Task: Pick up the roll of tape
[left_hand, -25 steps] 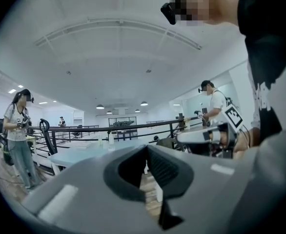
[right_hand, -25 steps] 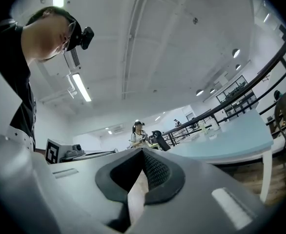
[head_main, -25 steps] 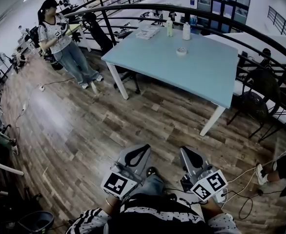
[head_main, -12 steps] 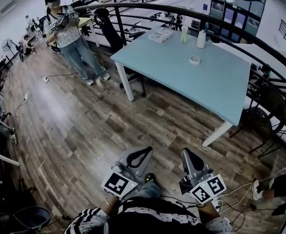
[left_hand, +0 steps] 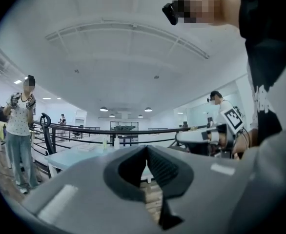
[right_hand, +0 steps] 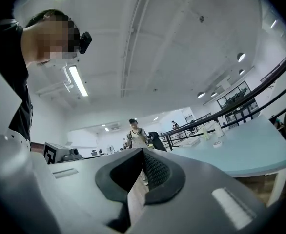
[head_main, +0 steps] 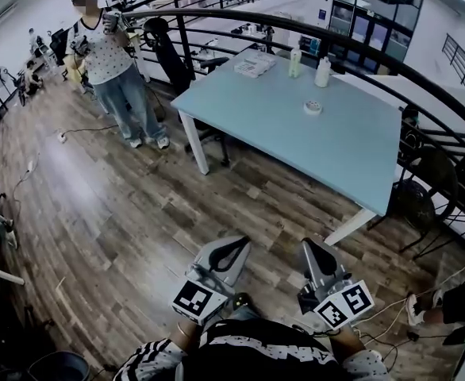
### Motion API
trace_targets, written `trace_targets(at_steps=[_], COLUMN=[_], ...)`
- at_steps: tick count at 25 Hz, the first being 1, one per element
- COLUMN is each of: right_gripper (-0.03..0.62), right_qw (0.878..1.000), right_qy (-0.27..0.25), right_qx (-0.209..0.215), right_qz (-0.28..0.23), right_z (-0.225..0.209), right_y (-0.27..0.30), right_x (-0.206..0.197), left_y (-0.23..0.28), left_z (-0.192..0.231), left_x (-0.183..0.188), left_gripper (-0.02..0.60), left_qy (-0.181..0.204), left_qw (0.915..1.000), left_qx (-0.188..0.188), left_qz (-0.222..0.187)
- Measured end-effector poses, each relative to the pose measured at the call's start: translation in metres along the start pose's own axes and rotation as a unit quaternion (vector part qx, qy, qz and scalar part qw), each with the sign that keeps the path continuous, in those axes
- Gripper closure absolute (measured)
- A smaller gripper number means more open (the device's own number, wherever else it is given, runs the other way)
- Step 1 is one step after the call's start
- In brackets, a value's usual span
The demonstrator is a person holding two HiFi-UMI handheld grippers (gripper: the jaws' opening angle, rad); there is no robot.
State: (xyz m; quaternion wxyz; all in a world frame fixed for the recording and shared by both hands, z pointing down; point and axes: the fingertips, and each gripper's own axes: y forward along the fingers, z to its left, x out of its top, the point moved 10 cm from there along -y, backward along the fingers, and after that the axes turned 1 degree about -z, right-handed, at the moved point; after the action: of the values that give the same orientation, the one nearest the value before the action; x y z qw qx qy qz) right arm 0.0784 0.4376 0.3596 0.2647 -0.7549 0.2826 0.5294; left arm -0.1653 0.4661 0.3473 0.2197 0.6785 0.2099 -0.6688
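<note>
The roll of tape (head_main: 313, 107) is a small white ring lying flat on the light-blue table (head_main: 351, 145), toward its far side; the right gripper view shows the roll (right_hand: 217, 143) as a tiny ring far ahead. My left gripper (head_main: 236, 244) and right gripper (head_main: 310, 248) are held side by side over the wooden floor, well short of the table. Each has its jaws shut with nothing between them. In the left gripper view the left gripper (left_hand: 146, 147) points level at the table. The right gripper (right_hand: 143, 151) does the same in its own view.
Two bottles (head_main: 322, 71) and a stack of papers (head_main: 255, 63) stand at the table's far edge. A black curved railing (head_main: 423, 74) runs behind it. A person (head_main: 109, 62) stands at the left near an office chair (head_main: 169, 50). Cables (head_main: 391, 308) lie on the floor at right.
Both grippers have moved forward across the floor toward the table, staying shut. The table and the standing person have shifted in the head view.
</note>
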Motion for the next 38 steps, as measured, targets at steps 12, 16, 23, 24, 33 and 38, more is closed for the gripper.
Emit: trace_targets(at_steps=[12, 16, 23, 24, 33, 38], right_gripper=[0.589, 0.589, 0.588, 0.588, 0.574, 0.574], right_qw=[1.000, 0.999, 0.999, 0.999, 1.000, 1.000], right_qy=[-0.015, -0.032, -0.019, -0.020, -0.014, -0.002], right_qx=[-0.021, -0.005, 0.018, 0.018, -0.010, -0.012], right_qz=[0.011, 0.027, 0.023, 0.024, 0.016, -0.001], right_z=[0.016, 0.024, 0.025, 0.023, -0.027, -0.054], right_y=[0.053, 0.073, 0.090, 0.089, 0.087, 0.091], right_x=[-0.004, -0.005, -0.008, -0.008, 0.008, 0.006], left_y=[-0.003, -0.008, -0.004, -0.002, 0.037, 0.072], left_z=[0.064, 0.076, 0.087, 0.088, 0.095, 0.099], left_x=[-0.010, -0.010, -0.012, -0.013, -0.012, -0.014], left_gripper=[0.581, 0.581, 0.581, 0.581, 0.581, 0.581], left_qy=[-0.023, -0.022, -0.031, -0.032, -0.023, 0.001], left_qw=[0.9995, 0.9996, 0.9994, 0.9994, 0.9994, 0.9988], left_qx=[-0.020, -0.018, -0.015, -0.014, -0.020, -0.031], left_qz=[-0.009, -0.009, -0.004, -0.003, 0.019, 0.037])
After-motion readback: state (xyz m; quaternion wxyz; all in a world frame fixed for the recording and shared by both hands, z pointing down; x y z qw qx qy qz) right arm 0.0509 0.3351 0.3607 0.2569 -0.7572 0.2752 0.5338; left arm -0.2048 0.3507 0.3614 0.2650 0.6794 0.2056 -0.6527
